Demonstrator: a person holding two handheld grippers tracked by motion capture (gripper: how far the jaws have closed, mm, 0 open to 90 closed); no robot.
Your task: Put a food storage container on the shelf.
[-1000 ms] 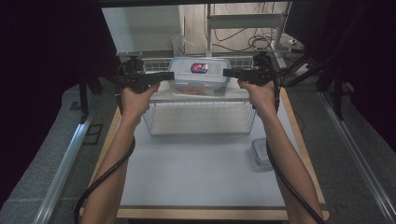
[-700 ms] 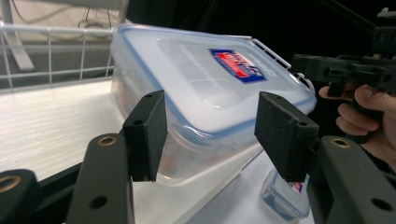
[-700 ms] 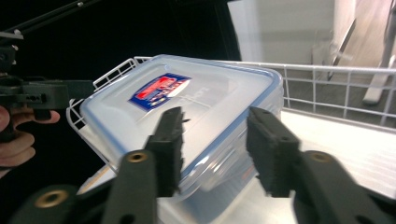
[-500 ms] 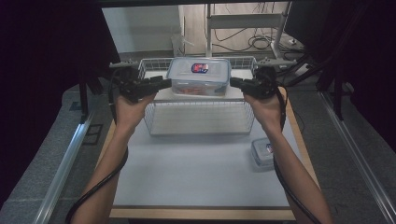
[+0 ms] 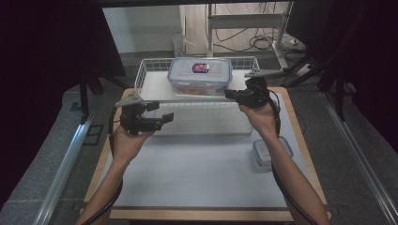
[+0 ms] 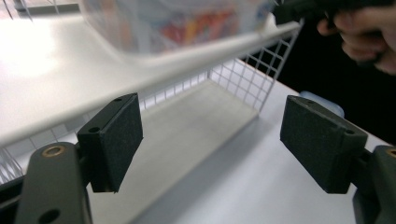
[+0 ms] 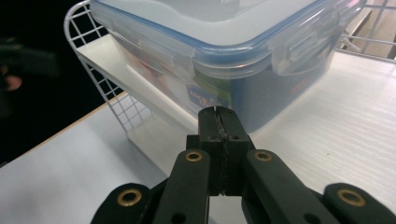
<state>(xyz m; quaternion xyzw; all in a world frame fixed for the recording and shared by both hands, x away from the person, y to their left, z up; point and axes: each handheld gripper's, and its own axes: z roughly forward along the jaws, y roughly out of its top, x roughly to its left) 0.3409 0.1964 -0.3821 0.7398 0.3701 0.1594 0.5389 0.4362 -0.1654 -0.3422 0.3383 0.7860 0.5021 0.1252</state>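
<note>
Clear lidded box (image 5: pixel 200 76) atop white wire shelf (image 5: pixel 155 90), right gripper (image 5: pixel 229 94) beside.

A lab-like test room, apparently: a white-topped table (image 5: pixel 197 173) hemmed by black curtains (image 5: pixel 51 42), with loose cables (image 5: pixel 253 42) on the floor beneath a metal stand (image 5: pixel 246 21).

The left gripper (image 5: pixel 157 119) is pulled back from the clear box (image 5: pixel 200 75) now and sits lower, beside the wire shelf (image 5: pixel 197 101), with its jaws wide apart. The right gripper (image 5: pixel 231 95) has moved off the box too, jaws pressed together.
</note>
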